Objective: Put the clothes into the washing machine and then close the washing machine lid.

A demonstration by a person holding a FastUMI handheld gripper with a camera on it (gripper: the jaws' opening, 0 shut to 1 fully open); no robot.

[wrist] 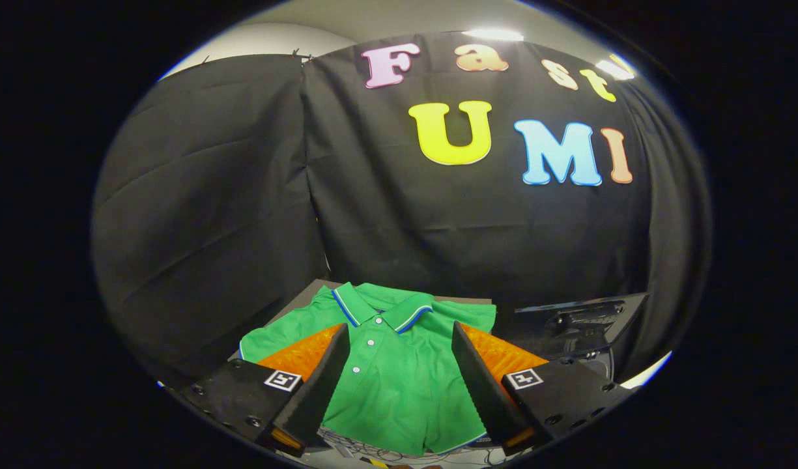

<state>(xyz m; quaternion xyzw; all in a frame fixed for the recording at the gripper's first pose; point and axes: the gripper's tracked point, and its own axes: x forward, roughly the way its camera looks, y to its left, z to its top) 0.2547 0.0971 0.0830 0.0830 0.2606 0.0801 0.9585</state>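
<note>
Gripper [399, 365] above shirt, fingers spread apart, grasping nothing.
Green polo shirt [399, 371] lies flat on the table [464, 301], between and beyond the fingers, collar at far end.

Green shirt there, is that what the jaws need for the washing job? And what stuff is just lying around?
For the job:
- green polo shirt with white buttons, lying flat, between and beyond the open gripper jaws, not touched.

Just lying about:
- dark board under the shirt
- black metal bracket stand beside the shirt
- tangle of thin cables below the shirt's hem
</note>
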